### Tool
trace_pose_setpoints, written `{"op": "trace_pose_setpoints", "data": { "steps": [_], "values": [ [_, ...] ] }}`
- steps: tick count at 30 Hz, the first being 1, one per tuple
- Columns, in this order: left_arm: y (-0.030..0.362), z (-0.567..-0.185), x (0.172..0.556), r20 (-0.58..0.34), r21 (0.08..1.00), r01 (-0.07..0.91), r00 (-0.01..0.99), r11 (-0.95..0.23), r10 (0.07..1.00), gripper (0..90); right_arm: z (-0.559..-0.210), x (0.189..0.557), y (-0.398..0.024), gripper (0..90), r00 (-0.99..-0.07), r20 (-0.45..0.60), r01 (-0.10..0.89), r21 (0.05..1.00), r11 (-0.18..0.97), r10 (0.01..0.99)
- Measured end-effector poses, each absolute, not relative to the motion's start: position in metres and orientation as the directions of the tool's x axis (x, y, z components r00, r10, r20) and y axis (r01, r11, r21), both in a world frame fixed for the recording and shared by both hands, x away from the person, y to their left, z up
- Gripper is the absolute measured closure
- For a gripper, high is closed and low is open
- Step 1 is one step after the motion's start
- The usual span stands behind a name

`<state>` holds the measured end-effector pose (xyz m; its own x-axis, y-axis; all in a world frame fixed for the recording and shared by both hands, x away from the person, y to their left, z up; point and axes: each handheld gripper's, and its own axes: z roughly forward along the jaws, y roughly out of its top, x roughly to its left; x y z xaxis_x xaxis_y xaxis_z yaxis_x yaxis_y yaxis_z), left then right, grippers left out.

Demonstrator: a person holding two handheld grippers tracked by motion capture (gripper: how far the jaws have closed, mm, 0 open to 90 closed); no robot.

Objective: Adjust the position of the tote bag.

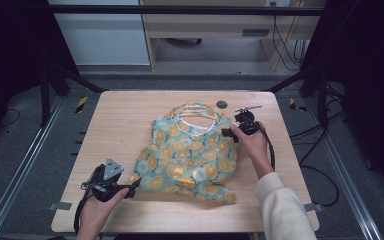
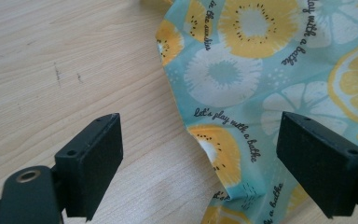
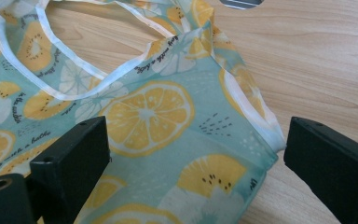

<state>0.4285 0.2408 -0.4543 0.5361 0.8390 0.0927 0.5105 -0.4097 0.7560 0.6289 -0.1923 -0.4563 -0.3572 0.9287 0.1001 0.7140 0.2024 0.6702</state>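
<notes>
A teal cloth bag [image 1: 192,152] printed with yellow citrus slices lies crumpled in the middle of the wooden table [image 1: 120,120], its white-trimmed handles [image 1: 195,116] toward the far side. My left gripper [image 1: 132,186] sits at the bag's near left corner, open, with the cloth edge [image 2: 214,140] between its jaws but not pinched. My right gripper [image 1: 234,132] rests at the bag's far right edge, open, jaws spread over the corner by the handle [image 3: 200,154].
A small dark round disc [image 1: 222,104] lies on the table beyond the bag. Bare wood stretches left of the bag [image 1: 115,135]. Metal frame rails [image 1: 25,160] run along both sides of the table, cables on the floor at right.
</notes>
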Motion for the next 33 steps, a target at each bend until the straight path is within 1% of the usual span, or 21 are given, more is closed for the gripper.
{"op": "trace_pose_setpoints", "data": {
  "steps": [4,7,9,11,12,13,16,17,18,19,20,21,22,23,25,26,27,28,29,31,33],
  "values": [
    [0.241,-0.454,0.428,0.101,0.757,0.507,0.534,-0.413,0.839,14.2,-0.459,0.625,-0.196,8.7,-0.334,0.098,0.714,0.676,0.184,0.937],
    [0.241,-0.453,0.429,0.098,0.76,0.505,0.533,-0.409,0.841,14.3,-0.462,0.62,-0.196,8.3,-0.354,0.088,0.71,0.673,0.207,0.931],
    [0.24,-0.453,0.431,0.084,0.768,0.501,0.537,-0.398,0.839,14.4,-0.462,0.619,-0.195,8.3,-0.354,0.098,0.713,0.672,0.201,0.93],
    [0.238,-0.45,0.44,0.041,0.785,0.5,0.547,-0.365,0.836,14.9,-0.464,0.619,-0.196,7.7,-0.343,0.096,0.707,0.681,0.19,0.934],
    [0.236,-0.447,0.447,0.039,0.787,0.497,0.553,-0.367,0.832,15.7,-0.464,0.619,-0.197,6.9,-0.329,0.09,0.707,0.683,0.182,0.94],
    [0.235,-0.442,0.454,0.053,0.788,0.489,0.551,-0.374,0.833,16.4,-0.466,0.62,-0.198,8.1,-0.318,0.084,0.706,0.686,0.176,0.944],
    [0.228,-0.424,0.475,0.074,0.797,0.469,0.548,-0.38,0.833,16.8,-0.471,0.624,-0.197,8.0,-0.314,0.145,0.728,0.672,0.14,0.938],
    [0.228,-0.424,0.475,0.074,0.797,0.469,0.548,-0.38,0.833,16.4,-0.471,0.624,-0.197,8.0,-0.314,0.145,0.728,0.672,0.14,0.938],
    [0.226,-0.418,0.485,0.053,0.797,0.477,0.556,-0.371,0.829,15.7,-0.472,0.624,-0.193,17.1,-0.315,0.171,0.731,0.671,0.124,0.934],
    [0.222,-0.411,0.498,0.043,0.802,0.479,0.55,-0.358,0.834,15.6,-0.473,0.624,-0.192,21.2,-0.322,0.177,0.733,0.669,0.127,0.93],
    [0.222,-0.411,0.498,0.043,0.802,0.479,0.55,-0.358,0.834,15.6,-0.473,0.624,-0.192,21.2,-0.322,0.177,0.733,0.669,0.127,0.93],
    [0.216,-0.406,0.512,0.051,0.796,0.479,0.557,-0.371,0.829,14.8,-0.473,0.624,-0.187,30.2,-0.34,0.177,0.735,0.663,0.143,0.924],
    [0.212,-0.405,0.52,0.037,0.785,0.494,0.563,-0.372,0.826,13.8,-0.473,0.624,-0.186,35.0,-0.343,0.169,0.733,0.663,0.151,0.924],
    [0.208,-0.405,0.527,0.026,0.774,0.508,0.57,-0.377,0.821,12.6,-0.472,0.623,-0.185,41.7,-0.354,0.16,0.726,0.668,0.163,0.921],
    [0.202,-0.406,0.539,0.033,0.767,0.513,0.569,-0.386,0.822,12.5,-0.471,0.622,-0.183,53.1,-0.377,0.158,0.712,0.679,0.177,0.913],
    [0.199,-0.408,0.545,0.029,0.764,0.519,0.566,-0.383,0.824,12.5,-0.47,0.621,-0.182,61.3,-0.391,0.158,0.705,0.685,0.185,0.907],
    [0.196,-0.41,0.55,0.016,0.762,0.526,0.568,-0.378,0.823,12.2,-0.469,0.62,-0.181,67.0,-0.398,0.156,0.696,0.693,0.188,0.904],
    [0.194,-0.412,0.556,0.013,0.757,0.53,0.572,-0.382,0.82,12.2,-0.467,0.619,-0.181,74.8,-0.407,0.154,0.692,0.696,0.194,0.9],
    [0.192,-0.414,0.561,0.019,0.754,0.529,0.575,-0.389,0.818,11.9,-0.465,0.618,-0.18,80.4,-0.423,0.15,0.679,0.705,0.203,0.894],
    [0.19,-0.418,0.569,0.054,0.737,0.531,0.572,-0.419,0.819,11.8,-0.46,0.615,-0.179,86.7,-0.452,0.128,0.645,0.73,0.224,0.883],
    [0.189,-0.422,0.576,0.048,0.722,0.552,0.561,-0.417,0.826,12.4,-0.455,0.611,-0.177,88.3,-0.472,0.105,0.615,0.75,0.242,0.875]
  ]
}}
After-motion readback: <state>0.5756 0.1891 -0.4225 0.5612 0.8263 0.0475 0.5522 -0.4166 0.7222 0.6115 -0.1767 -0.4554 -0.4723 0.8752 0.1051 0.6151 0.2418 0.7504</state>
